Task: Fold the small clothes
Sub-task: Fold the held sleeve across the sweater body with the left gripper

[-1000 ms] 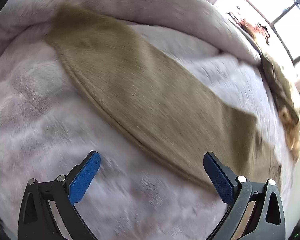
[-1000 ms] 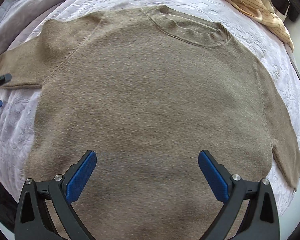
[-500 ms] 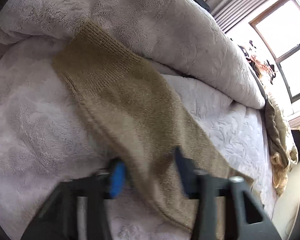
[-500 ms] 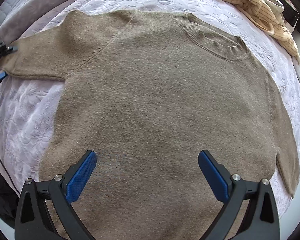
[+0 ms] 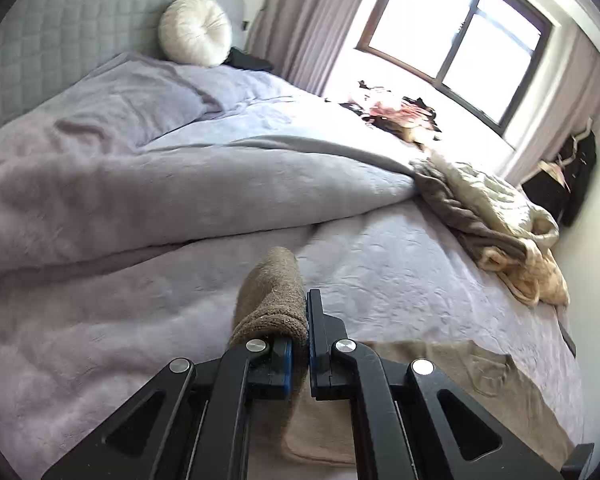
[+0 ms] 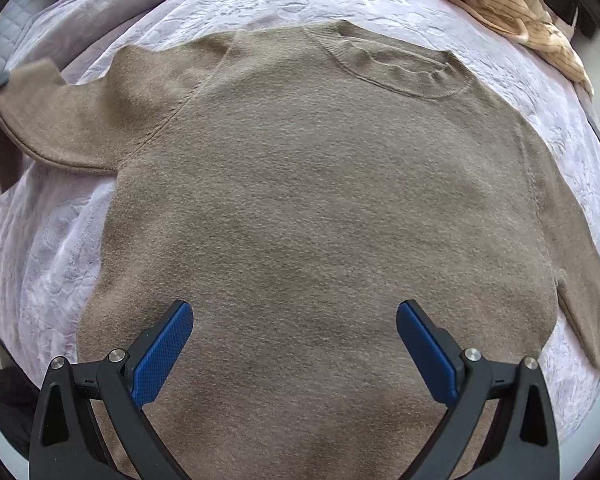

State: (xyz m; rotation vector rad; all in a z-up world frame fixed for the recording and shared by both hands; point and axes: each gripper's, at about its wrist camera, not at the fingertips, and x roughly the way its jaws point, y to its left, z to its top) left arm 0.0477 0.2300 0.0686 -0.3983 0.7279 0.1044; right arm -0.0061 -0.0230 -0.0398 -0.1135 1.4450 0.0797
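The left claw is clamped tight on the sweater's cuff, lifted off the bed. The right claw hangs wide open, holding nothing, over the sweater spread flat there. Soft, floppy knit, probably stretchy, so pinching cuffs and hems looks safest.

No readable text, label, brand, number or sign shows in either wrist view.
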